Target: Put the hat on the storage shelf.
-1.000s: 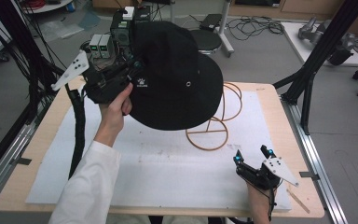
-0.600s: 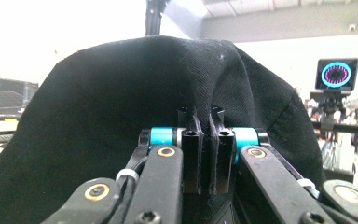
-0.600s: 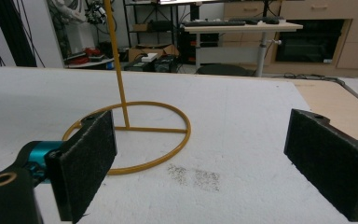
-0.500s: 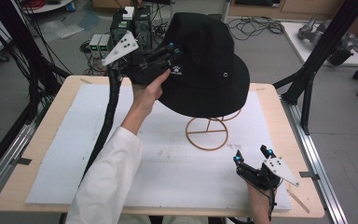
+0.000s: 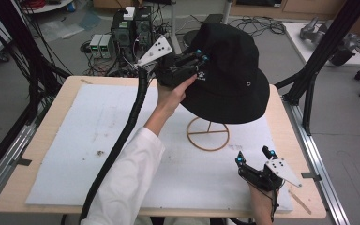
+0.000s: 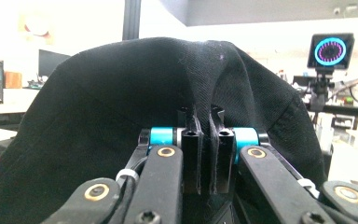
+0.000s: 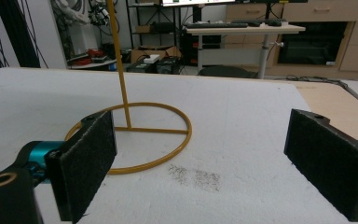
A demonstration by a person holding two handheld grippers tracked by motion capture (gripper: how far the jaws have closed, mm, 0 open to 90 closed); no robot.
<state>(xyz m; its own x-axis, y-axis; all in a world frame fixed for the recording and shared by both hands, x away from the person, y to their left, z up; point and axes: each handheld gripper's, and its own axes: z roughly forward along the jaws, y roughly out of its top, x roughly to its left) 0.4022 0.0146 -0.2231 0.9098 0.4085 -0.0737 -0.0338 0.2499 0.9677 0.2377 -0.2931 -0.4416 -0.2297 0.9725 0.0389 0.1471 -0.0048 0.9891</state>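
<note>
Where a white foam sheet [image 5: 75,140] covers most of one wooden table [image 5: 42,117], the largest thing above it is one black bucket hat [image 5: 229,79]. The hat has a soft round crown, a wide floppy brim, a small metal eyelet on its side and a small white logo near the gripper; the logo is too small to read. It hangs over the far middle of the table, above one yellow wire hat stand [image 5: 208,133], whose ring base lies flat on the sheet and whose thin upright post rises under the brim. Whether the hat rests on the stand cannot be told.

The left gripper [image 5: 194,58], held up in the person's left hand [image 5: 171,96] with a white sleeve [image 5: 126,183] behind it, has its two jaws pinched almost together on a fold of the hat's crown; in the left gripper view the black cloth [image 6: 168,93] bunches up between the pads.

The right gripper [image 5: 254,157] sits low at the near right edge of the table, well apart from the hat. In the right gripper view its two black pads [image 7: 86,163] stand wide apart with nothing between them, facing the stand's ring [image 7: 140,140].
</note>
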